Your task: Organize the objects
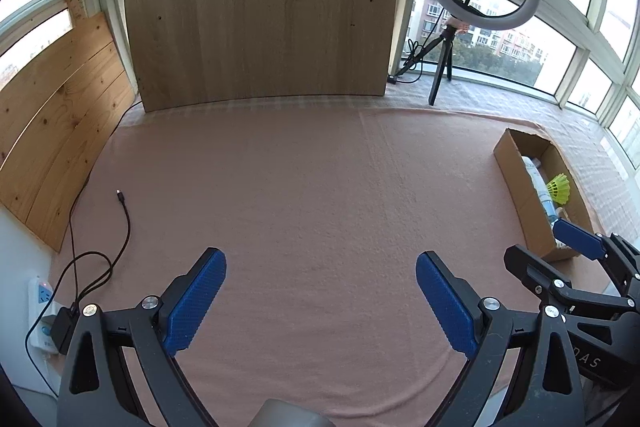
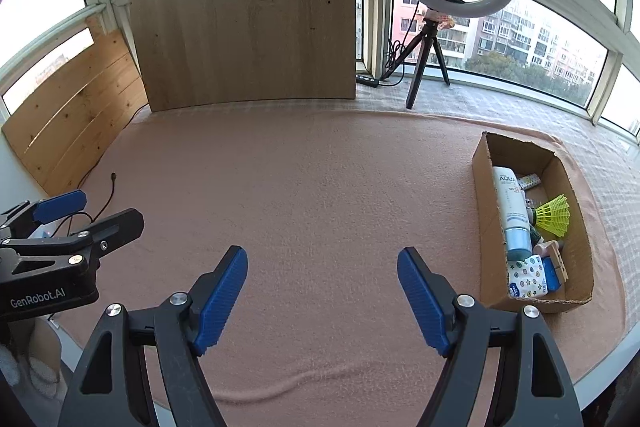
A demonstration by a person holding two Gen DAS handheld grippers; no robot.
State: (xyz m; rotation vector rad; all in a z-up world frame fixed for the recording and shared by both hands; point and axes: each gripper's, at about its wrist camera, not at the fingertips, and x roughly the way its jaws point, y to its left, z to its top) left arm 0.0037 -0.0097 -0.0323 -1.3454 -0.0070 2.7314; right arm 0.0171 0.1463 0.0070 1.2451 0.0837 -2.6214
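A cardboard box [image 2: 486, 211] lies on the pink cloth at the right. It holds a white and blue tube [image 2: 509, 203], a yellow shuttlecock [image 2: 554, 217], a patterned pack [image 2: 528, 277] and a wooden clothespin [image 2: 558, 259]. My right gripper [image 2: 322, 255] hovers open over bare cloth left of the box, with nothing between its blue pads. My left gripper [image 1: 320, 263] is also wide open and empty over the cloth. In the left wrist view the box [image 1: 516, 179] is at the far right, with the right gripper [image 1: 538, 241] in front of it. The left gripper [image 2: 108, 209] shows at the right wrist view's left edge.
A wooden board [image 2: 248, 15] leans against the windows at the back, and pine planks [image 1: 56, 131] line the left side. A ring light on a tripod [image 2: 424, 67] stands at the back right. A black cable [image 1: 124, 215] and a power strip [image 1: 42, 311] lie at the left.
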